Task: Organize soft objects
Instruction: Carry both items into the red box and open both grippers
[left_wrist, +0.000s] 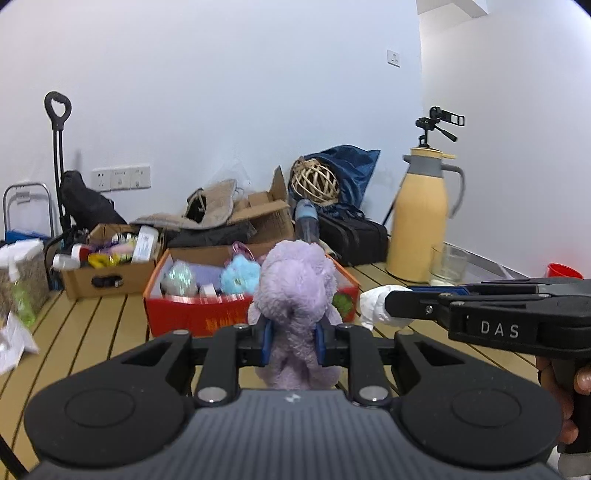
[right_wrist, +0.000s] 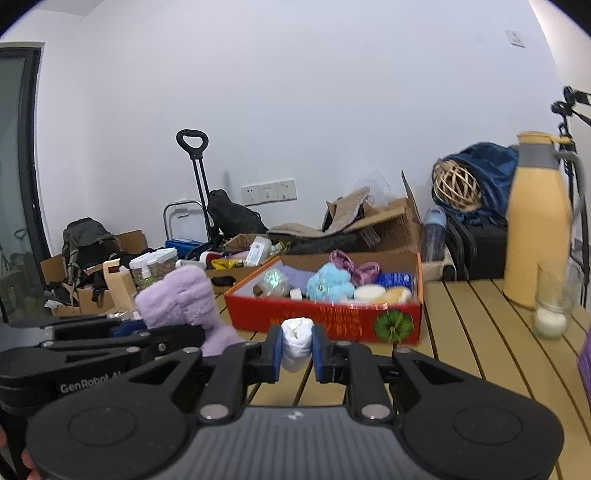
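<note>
My left gripper (left_wrist: 293, 341) is shut on a purple plush toy (left_wrist: 295, 295), held above the slatted wooden table, in front of a red box (left_wrist: 192, 314). The toy also shows at the left of the right wrist view (right_wrist: 181, 302). My right gripper (right_wrist: 297, 349) is shut on a small white soft roll (right_wrist: 296, 341). That roll also shows in the left wrist view (left_wrist: 373, 306), just right of the plush. The red box (right_wrist: 325, 321) holds several soft things, among them a blue fluffy toy (right_wrist: 328, 282) and purple cloth (right_wrist: 354, 264).
A yellow thermos jug (left_wrist: 419, 218) and a glass (left_wrist: 447, 264) stand on the table at the right. Behind the table lie cardboard boxes (left_wrist: 110, 266), a black bag (left_wrist: 351, 232), a wicker ball (left_wrist: 314, 181) and a hand trolley (left_wrist: 57, 155). A red cup (left_wrist: 563, 271) sits far right.
</note>
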